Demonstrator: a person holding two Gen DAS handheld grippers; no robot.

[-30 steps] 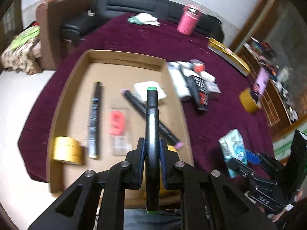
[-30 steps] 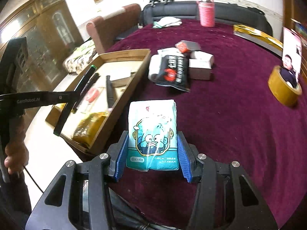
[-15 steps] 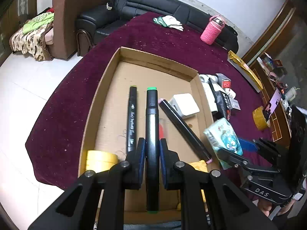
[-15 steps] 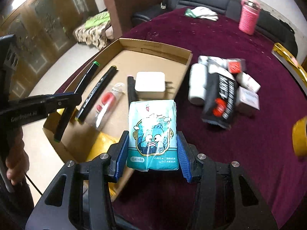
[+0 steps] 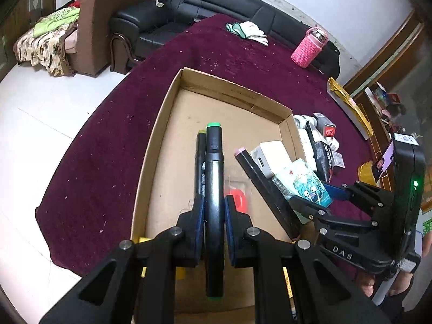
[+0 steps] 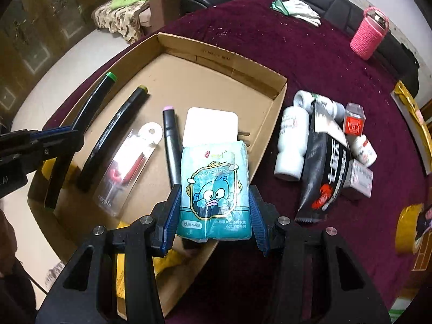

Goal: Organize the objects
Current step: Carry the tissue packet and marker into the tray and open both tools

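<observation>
My left gripper (image 5: 213, 210) is shut on a black marker with a green cap (image 5: 214, 178) and holds it above the cardboard box (image 5: 151, 151). That marker also shows in the right wrist view (image 6: 81, 116). My right gripper (image 6: 214, 216) is shut on a teal tissue pack (image 6: 214, 186) over the box's right wall (image 6: 270, 124); the tissue pack shows in the left wrist view too (image 5: 305, 183). In the box lie a second black marker (image 6: 113, 137), a pink-capped marker (image 6: 170, 137), a white charger (image 6: 212, 127) and a clear pack with a red item (image 6: 127, 167).
The box sits on a maroon tablecloth (image 6: 310, 62). To its right lie white bottles (image 6: 291, 145), a black pouch (image 6: 326, 167) and small boxes (image 6: 353, 121). A pink bottle (image 6: 370, 35), gloves (image 6: 297, 10) and a tape roll (image 6: 410, 226) sit further out. A yellow tape roll (image 5: 143, 243) is at the box's near corner.
Both grippers have moved further over the box with their loads. The tissue pack now hangs over the box's right wall, close to the charger.
</observation>
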